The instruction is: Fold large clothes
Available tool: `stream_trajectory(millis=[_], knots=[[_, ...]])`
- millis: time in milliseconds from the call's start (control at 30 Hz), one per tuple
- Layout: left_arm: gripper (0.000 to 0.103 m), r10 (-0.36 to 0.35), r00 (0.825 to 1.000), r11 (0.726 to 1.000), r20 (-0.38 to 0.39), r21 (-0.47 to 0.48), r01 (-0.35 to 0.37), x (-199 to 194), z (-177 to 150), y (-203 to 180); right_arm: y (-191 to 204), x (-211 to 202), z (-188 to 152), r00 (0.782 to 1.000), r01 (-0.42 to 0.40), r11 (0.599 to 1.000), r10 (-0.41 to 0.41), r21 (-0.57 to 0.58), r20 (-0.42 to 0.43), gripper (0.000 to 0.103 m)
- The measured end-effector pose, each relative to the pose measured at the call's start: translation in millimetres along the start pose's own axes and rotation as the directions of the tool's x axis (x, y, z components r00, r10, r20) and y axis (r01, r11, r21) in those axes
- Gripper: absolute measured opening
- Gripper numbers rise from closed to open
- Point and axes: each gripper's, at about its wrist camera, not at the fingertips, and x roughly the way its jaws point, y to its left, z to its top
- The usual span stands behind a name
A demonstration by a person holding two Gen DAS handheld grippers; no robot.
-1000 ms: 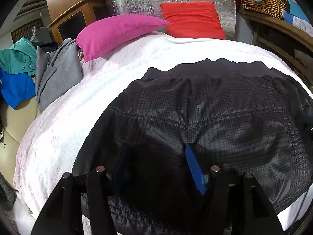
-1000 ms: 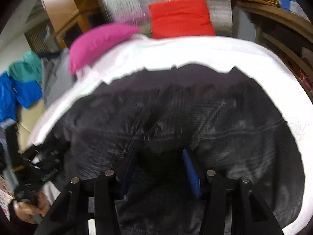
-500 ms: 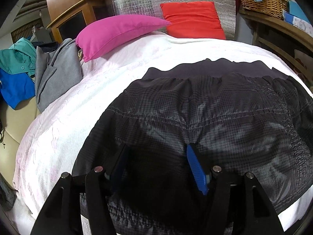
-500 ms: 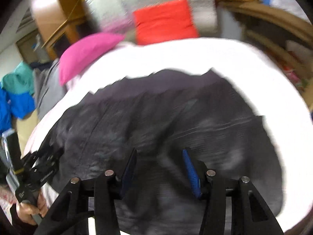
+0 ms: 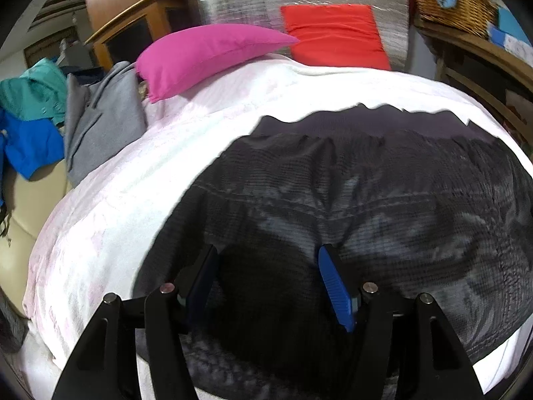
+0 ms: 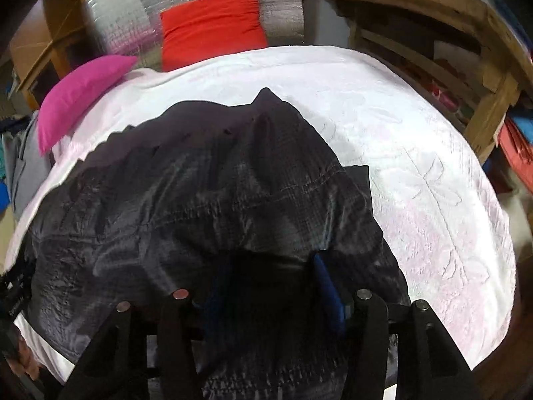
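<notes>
Dark checked garment [image 5: 366, 206] spread over the near edge of the white-covered bed [image 5: 110, 220], left gripper [image 5: 266, 276] fingers apart above the cloth near its hem, right gripper [image 6: 269, 280] jaws just opening, fabric bunched between them, grip unclear, pink pillow [image 5: 206, 53] at far-left corner.

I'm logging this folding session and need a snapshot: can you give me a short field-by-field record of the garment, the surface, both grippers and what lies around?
garment: dark checked jacket, spread on the bed, ribbed hem at the far edge
surface: white bedspread
left gripper: jaws apart over the jacket's near part
right gripper: jaws have just been opening, jacket fabric bunched at them
pillows: pink pillow, red pillow at the head
beside the bed: grey garment, blue garment
</notes>
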Motion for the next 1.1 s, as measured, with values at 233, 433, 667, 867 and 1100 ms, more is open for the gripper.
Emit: stream_trajectory(millis=[233,433,667,867,1100], knots=[[0.064,0.079,0.996,0.991,0.038,-0.114,-0.074,-10.8,4.5,39.6,18.8,-25.1,7.1,0.985,-0.11,0.994,0.108,0.006,0.132,0.057],[0.064,0.102,0.994,0.982,0.036,-0.161,-0.095,-11.8,4.5,58.6,46.3,-29.3,6.4,0.972,-0.158,0.986,0.163,-0.046,0.167,0.057],[0.064,0.103,0.994,0.98,0.029,-0.172,-0.096,-11.0,2.4,66.2,64.8,-19.4,4.5,0.974,-0.174,0.983,0.181,-0.061,0.138,0.057],[0.064,0.11,0.994,0.98,0.023,-0.171,-0.105,-9.7,1.3,64.6,64.2,6.8,2.0,0.987,-0.158,0.986,0.159,-0.044,0.029,0.058],[0.064,0.088,0.996,0.981,-0.033,-0.173,-0.092,3.5,-2.6,63.6,44.1,-12.2,-4.8,0.975,-0.206,0.978,0.209,-0.041,0.078,0.058]])
